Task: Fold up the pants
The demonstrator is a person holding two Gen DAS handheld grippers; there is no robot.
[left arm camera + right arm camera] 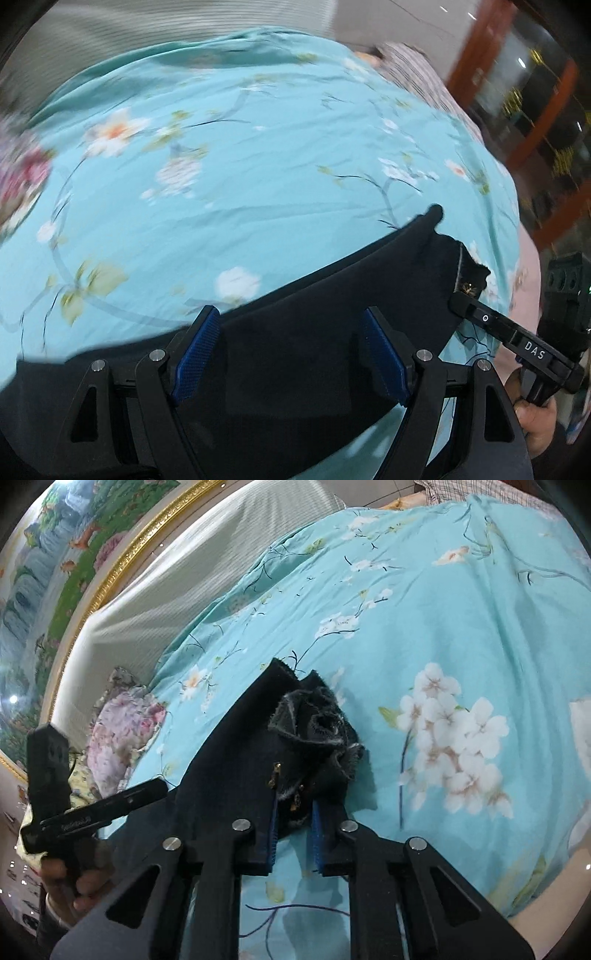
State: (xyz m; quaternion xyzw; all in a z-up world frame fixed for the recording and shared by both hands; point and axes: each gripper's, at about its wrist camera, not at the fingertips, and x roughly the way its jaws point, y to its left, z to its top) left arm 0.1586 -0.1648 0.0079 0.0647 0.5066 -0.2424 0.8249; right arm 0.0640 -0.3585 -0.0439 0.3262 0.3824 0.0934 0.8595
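While the dark pants [314,295] lie across the flowered blue bedspread [258,166], the right gripper [293,827] pinches their frayed end between nearly closed fingers, and the left gripper [291,354] gapes wide over them, gripping nothing.

Right gripper [293,825] pinches bunched dark pants [236,746] at a frayed end, over turquoise floral bedsheet [461,627]. Left gripper [147,790] reaches the pants' left edge. Floral pillow [118,731] lies far left.
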